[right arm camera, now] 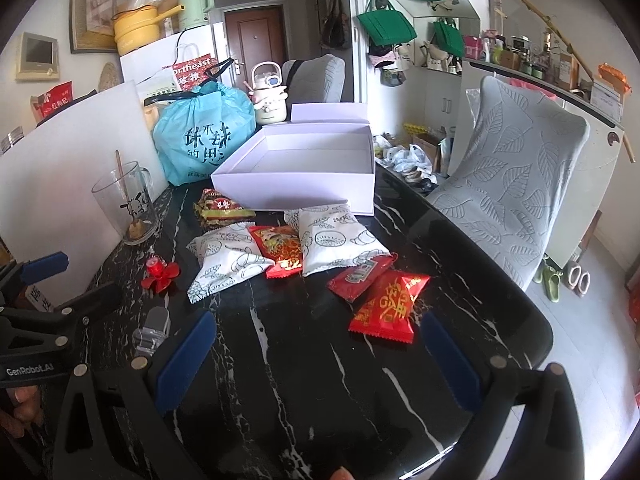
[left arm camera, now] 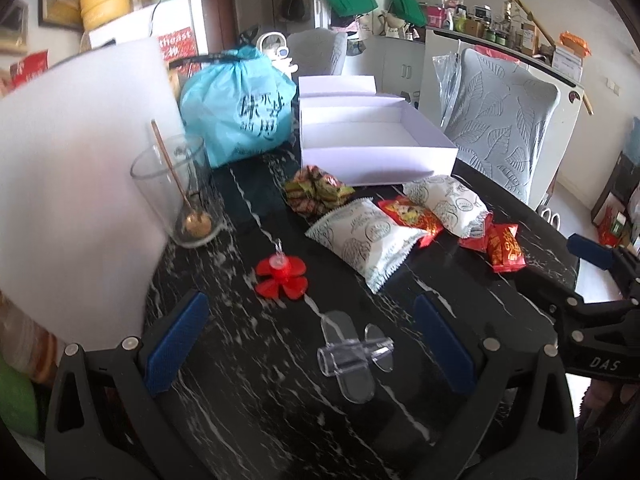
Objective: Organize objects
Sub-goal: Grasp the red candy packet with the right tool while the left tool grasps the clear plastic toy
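Note:
An empty white box [left arm camera: 372, 144] [right arm camera: 304, 172] stands open at the back of the black marble table [left arm camera: 248, 360] [right arm camera: 304, 380]. In front of it lie two white snack packets [left arm camera: 368, 240] [right arm camera: 340, 240], red packets [left arm camera: 506, 248] [right arm camera: 390, 306] and a green-red packet [left arm camera: 316, 192] [right arm camera: 220, 210]. A red flower-shaped piece [left arm camera: 280, 276] [right arm camera: 160, 274] and a clear plastic piece [left arm camera: 352, 354] lie nearer. My left gripper [left arm camera: 316, 344] is open around the clear piece without touching it. My right gripper [right arm camera: 320, 356] is open over bare table, just short of the red packets.
A glass mug [left arm camera: 176, 196] [right arm camera: 126, 204] with a spoon stands at the left beside a white board [left arm camera: 76, 200]. A blue plastic bag [left arm camera: 240, 108] [right arm camera: 204, 136] sits behind it. A grey leaf-patterned chair [left arm camera: 504, 128] [right arm camera: 512, 200] stands at the table's right edge.

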Demonstrator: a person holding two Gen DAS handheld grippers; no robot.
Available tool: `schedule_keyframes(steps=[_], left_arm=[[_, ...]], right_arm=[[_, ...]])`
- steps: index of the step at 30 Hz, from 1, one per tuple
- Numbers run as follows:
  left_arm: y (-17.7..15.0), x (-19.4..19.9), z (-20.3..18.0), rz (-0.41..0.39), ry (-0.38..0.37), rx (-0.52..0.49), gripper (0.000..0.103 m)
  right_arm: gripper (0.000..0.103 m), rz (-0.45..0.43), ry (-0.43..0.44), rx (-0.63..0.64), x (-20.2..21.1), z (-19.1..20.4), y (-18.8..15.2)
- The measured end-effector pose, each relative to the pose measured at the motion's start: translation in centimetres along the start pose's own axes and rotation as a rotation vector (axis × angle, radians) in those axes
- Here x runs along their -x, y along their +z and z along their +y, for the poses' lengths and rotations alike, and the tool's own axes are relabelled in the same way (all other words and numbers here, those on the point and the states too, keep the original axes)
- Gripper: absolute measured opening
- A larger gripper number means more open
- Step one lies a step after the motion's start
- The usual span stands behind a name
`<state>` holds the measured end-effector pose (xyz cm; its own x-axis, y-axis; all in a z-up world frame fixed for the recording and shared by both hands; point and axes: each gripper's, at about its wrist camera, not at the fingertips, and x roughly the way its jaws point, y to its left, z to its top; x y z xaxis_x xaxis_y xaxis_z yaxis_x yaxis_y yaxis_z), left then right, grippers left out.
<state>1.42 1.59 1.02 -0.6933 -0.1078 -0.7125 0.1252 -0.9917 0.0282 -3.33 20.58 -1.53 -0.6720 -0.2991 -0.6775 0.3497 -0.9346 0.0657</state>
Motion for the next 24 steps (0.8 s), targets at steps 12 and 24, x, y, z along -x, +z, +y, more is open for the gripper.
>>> schedule_keyframes(steps=[12,24], left_arm=[[-2.0,-1.8,-1.4,0.057,0.024,0.061,0.103],[-3.0,-4.8,-3.4,0.119,0.059,0.031,0.103]], right_arm=[[0.103,0.004,0.045,0.045,-1.8,-1.8,-1.5],[0.103,-0.026,0.04,-0.033,-4.1,-4.6,-2.0]])
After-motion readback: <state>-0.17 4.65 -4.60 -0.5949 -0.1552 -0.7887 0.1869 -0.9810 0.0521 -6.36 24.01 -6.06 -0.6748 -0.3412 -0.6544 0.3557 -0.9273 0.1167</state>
